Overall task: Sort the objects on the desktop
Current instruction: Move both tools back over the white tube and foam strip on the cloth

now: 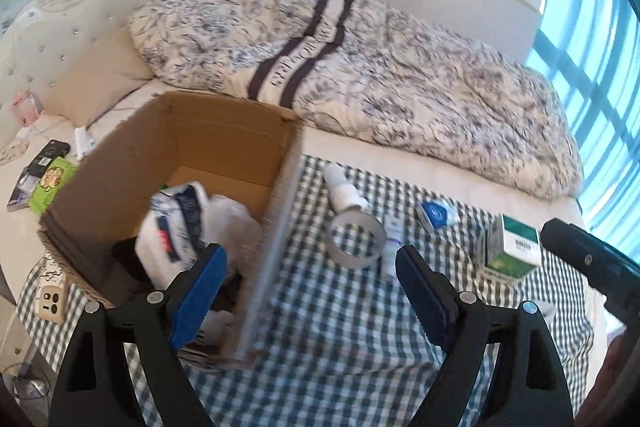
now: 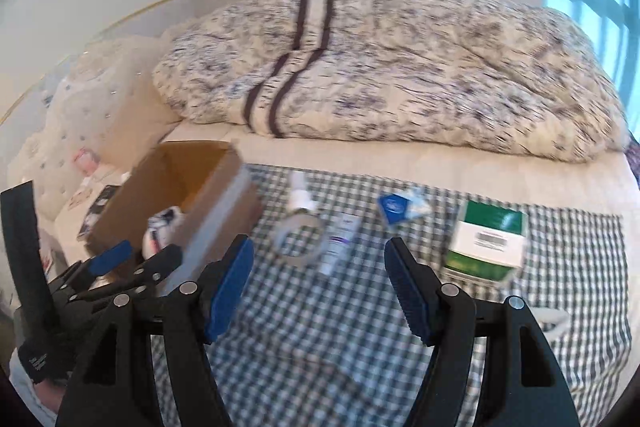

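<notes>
An open cardboard box stands on a green checked cloth and holds white packets. My left gripper is open, straddling the box's right wall; it also shows at the left of the right wrist view. On the cloth lie a tape roll, a white bottle, a small tube, a blue-and-white packet and a green-and-white carton. My right gripper is open above the cloth, just short of the tube.
A rumpled patterned duvet fills the bed behind the cloth. A phone lies at the cloth's left edge, and a green packet with other small items left of the box. Windows are on the right.
</notes>
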The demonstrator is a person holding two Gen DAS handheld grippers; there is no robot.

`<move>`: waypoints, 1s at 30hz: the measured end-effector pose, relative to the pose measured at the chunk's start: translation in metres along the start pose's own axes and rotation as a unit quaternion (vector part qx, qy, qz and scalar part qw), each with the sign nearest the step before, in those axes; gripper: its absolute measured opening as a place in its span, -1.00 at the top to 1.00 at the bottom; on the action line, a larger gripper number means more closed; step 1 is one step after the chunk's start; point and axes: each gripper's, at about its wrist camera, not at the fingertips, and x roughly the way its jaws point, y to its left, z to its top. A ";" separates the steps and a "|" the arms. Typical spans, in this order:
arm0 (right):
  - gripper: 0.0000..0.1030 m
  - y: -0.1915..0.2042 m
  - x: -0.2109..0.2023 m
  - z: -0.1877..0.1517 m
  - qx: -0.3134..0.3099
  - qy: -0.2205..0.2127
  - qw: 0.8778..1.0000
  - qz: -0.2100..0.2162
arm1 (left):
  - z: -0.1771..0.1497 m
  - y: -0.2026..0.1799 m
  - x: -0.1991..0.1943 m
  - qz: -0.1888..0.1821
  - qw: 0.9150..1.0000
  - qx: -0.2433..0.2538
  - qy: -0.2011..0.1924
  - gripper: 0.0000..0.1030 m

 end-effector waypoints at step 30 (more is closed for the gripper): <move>-0.32 -0.209 0.026 -0.076 0.115 0.082 0.980 -0.139 | -0.074 -0.140 0.106 -0.048 0.994 0.062 0.078 -0.73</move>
